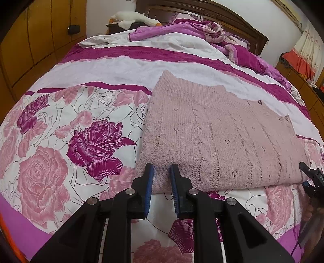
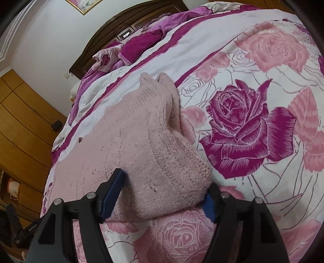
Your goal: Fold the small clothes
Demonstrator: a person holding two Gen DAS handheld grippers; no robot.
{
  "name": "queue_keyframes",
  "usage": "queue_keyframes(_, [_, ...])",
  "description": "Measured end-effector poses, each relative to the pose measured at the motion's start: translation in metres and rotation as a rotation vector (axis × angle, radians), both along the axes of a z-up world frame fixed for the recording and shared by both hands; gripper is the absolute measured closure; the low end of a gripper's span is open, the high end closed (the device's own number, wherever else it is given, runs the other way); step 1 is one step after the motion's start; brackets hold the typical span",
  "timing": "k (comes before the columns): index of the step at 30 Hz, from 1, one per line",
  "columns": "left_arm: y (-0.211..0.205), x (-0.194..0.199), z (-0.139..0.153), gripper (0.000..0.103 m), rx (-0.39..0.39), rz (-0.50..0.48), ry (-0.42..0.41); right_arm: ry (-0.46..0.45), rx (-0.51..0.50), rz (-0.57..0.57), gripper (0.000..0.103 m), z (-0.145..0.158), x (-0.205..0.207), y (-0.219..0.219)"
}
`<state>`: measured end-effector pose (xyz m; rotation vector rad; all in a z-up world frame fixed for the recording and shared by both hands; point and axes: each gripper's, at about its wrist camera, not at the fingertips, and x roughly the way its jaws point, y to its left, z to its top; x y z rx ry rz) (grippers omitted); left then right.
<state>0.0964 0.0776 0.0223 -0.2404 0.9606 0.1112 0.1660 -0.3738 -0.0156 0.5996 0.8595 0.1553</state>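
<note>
A pink knitted garment [image 1: 218, 141] lies folded flat on the rose-print bedspread [image 1: 60, 141]. My left gripper [image 1: 162, 172] is open, its blue-padded fingers straddling the near left edge of the garment. In the right wrist view the garment [image 2: 141, 145] fills the centre, with its near right corner bunched between the fingers. My right gripper [image 2: 164, 188] is open wide around that corner; the right finger is partly hidden under the knit. The right gripper also shows at the right edge of the left wrist view [image 1: 311, 178].
Crumpled purple bedding and pillows [image 1: 212, 34] lie at the head of the bed by the dark wooden headboard [image 1: 232, 18]. A white plush goose [image 1: 133, 19] sits on a nightstand. Wooden wardrobes [image 2: 18, 113] stand alongside the bed.
</note>
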Motion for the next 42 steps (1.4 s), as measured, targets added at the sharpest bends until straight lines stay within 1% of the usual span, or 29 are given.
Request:
queue_keyframes(3, [0.000,0.000,-0.001,0.103,-0.006,0.001,-0.001,0.000,0.005,0.007,0.026,-0.001,0.001,0.001])
queue_keyframes(4, [0.001,0.000,-0.001,0.103,-0.007,0.001,-0.001,-0.006,0.011,0.011,0.021,-0.001,0.002,0.001])
queue_keyframes(5, [0.001,0.000,-0.001,0.103,-0.008,0.002,-0.001,-0.019,0.027,0.018,0.018,-0.002,0.002,0.001])
queue_keyframes(9, [0.001,0.000,-0.001,0.103,-0.007,0.002,-0.001,-0.027,0.010,0.027,0.018,-0.001,0.003,0.005])
queue_keyframes(13, [0.001,0.000,-0.001,0.103,-0.008,0.002,0.000,-0.047,0.028,0.017,0.019,0.000,0.002,0.003])
queue_keyframes(15, [0.000,0.000,-0.001,0.103,-0.007,0.001,-0.001,-0.059,0.042,0.001,0.022,0.001,-0.002,0.000])
queue_keyframes(18, [0.000,0.000,-0.001,0.103,-0.006,0.001,0.000,-0.070,0.062,-0.030,0.037,0.000,-0.005,-0.007])
queue_keyframes(20, [0.001,0.000,-0.002,0.103,-0.004,0.003,0.000,-0.080,0.107,-0.054,0.068,-0.002,-0.008,-0.015])
queue_keyframes(21, [0.001,0.000,-0.002,0.103,-0.003,0.003,0.000,-0.086,0.142,-0.060,0.071,-0.005,-0.009,-0.019])
queue_keyframes(23, [0.001,0.000,-0.002,0.103,-0.002,0.003,0.002,-0.095,0.179,-0.066,0.073,-0.008,-0.012,-0.024])
queue_keyframes(25, [0.001,0.000,-0.002,0.103,-0.001,0.004,0.003,-0.093,0.179,-0.065,0.072,-0.008,-0.012,-0.024])
queue_keyframes(30, [0.001,0.000,-0.002,0.103,-0.003,0.003,0.002,-0.063,0.156,-0.067,0.063,-0.009,-0.003,-0.019])
queue_keyframes(32, [0.002,0.000,-0.002,0.103,-0.006,0.003,0.002,-0.063,0.143,-0.066,0.057,-0.007,0.001,-0.015])
queue_keyframes(36, [0.002,0.000,-0.002,0.103,-0.007,0.003,0.003,-0.075,0.121,-0.065,0.053,-0.005,0.006,-0.010])
queue_keyframes(37, [0.002,0.000,-0.002,0.103,-0.006,0.003,0.003,-0.077,0.121,-0.066,0.057,-0.005,0.006,-0.010])
queue_keyframes(38, [0.002,0.000,-0.002,0.103,-0.006,0.003,0.003,-0.083,0.119,-0.068,0.071,-0.004,0.006,-0.010])
queue_keyframes(42, [0.002,0.000,-0.003,0.103,-0.005,0.003,0.003,-0.110,0.147,-0.068,0.074,-0.003,0.004,-0.012])
